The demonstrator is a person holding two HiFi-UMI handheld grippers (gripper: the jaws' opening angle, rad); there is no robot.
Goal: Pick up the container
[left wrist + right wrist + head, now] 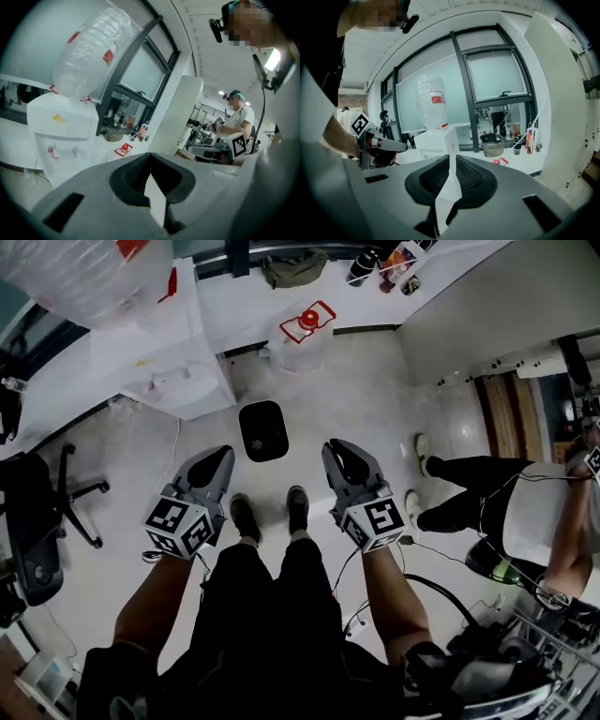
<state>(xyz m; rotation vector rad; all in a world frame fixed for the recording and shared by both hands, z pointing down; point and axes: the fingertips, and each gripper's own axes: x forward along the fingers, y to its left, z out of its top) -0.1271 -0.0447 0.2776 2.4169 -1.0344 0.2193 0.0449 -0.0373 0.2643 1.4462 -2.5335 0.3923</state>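
A black, rounded container (262, 430) stands on the pale floor just ahead of my feet, between the two grippers. A clear container with a red lid (305, 329) sits farther off by the wall; its red lid (124, 149) also shows in the left gripper view. My left gripper (223, 457) and right gripper (336, 451) are held side by side at about knee height, both pointing forward. The jaws of the left gripper (151, 159) and of the right gripper (451, 161) are pressed together with nothing between them. Neither touches a container.
A white water dispenser (178, 343) with an upturned bottle (89, 51) stands at the left. A white ledge (281, 287) along the window carries an olive bag (293, 268) and bottles. An office chair (37, 512) is at the left, another person (497, 507) at the right, cables by my feet.
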